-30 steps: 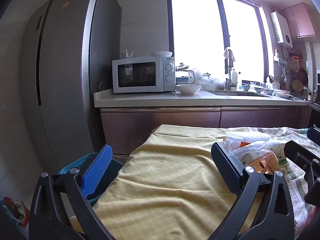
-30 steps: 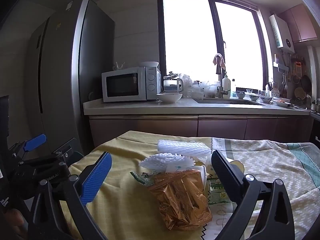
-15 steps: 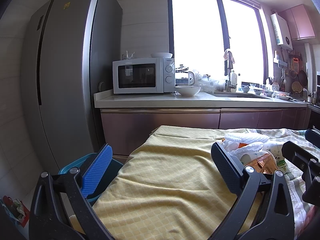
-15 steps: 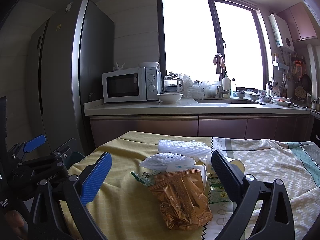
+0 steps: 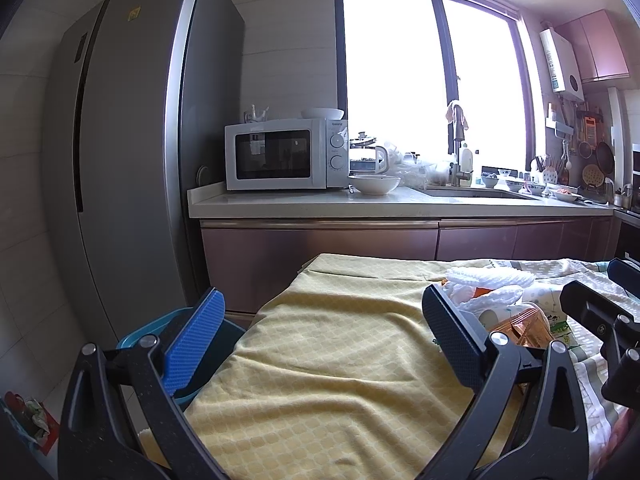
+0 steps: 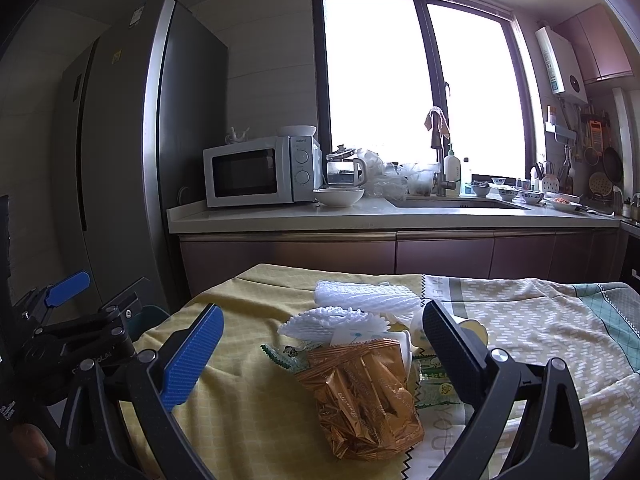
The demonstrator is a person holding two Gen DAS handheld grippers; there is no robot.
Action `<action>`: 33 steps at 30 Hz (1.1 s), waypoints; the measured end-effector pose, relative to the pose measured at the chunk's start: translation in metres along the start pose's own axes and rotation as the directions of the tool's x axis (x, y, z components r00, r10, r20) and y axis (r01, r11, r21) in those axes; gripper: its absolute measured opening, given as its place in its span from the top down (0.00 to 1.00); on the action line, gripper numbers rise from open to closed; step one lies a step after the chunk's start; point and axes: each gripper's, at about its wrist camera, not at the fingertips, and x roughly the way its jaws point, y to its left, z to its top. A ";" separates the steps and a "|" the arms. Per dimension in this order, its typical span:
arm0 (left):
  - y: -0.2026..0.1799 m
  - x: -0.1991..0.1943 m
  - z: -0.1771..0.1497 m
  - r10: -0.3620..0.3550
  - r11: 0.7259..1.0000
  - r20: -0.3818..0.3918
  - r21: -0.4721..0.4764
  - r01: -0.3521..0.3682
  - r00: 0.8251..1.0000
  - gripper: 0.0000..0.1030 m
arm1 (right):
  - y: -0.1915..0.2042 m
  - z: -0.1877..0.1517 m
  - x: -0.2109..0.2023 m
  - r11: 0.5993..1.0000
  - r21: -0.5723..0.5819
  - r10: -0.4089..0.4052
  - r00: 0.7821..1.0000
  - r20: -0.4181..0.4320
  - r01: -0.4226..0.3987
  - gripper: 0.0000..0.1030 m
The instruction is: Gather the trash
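Note:
A pile of trash lies on the cloth-covered table [image 6: 248, 412]. It holds a crinkled gold foil wrapper [image 6: 368, 392], white foam netting [image 6: 360, 300], a white paper cup [image 6: 404, 344] and a green-printed wrapper [image 6: 436, 380]. My right gripper [image 6: 320, 360] hangs open just in front of the pile, its fingers either side of the gold wrapper without touching it. My left gripper [image 5: 320, 340] is open over the bare yellow cloth [image 5: 320, 360], left of the pile, which shows in that view as the gold foil wrapper [image 5: 520, 328] and the foam netting [image 5: 492, 280]. A blue bin [image 5: 160, 332] stands on the floor at the table's left edge.
Behind the table runs a kitchen counter [image 6: 380, 216] with a microwave [image 6: 260, 172], a white bowl [image 6: 338, 196], a kettle and a sink. A tall grey fridge [image 5: 120, 160] stands at the left. A red bag lies on the floor [image 5: 28, 420].
Both grippers have barely shifted; the views tilted slightly and the pile sits a little lower in the left wrist view. Both stay open and empty.

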 end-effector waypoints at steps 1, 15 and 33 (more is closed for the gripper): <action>0.000 0.000 0.000 0.001 1.000 -0.001 0.000 -0.001 1.000 0.05 | 0.000 0.000 0.000 1.000 0.000 0.001 1.000 0.000 -0.001 0.06; -0.001 -0.003 -0.001 -0.004 1.000 0.004 -0.002 0.004 1.000 0.05 | -0.002 0.000 0.000 1.000 0.005 -0.001 1.000 0.000 0.001 0.06; -0.002 -0.005 0.000 -0.007 1.000 0.010 -0.004 0.007 1.000 0.05 | -0.004 -0.001 0.002 1.000 0.009 0.003 1.000 -0.003 -0.003 0.06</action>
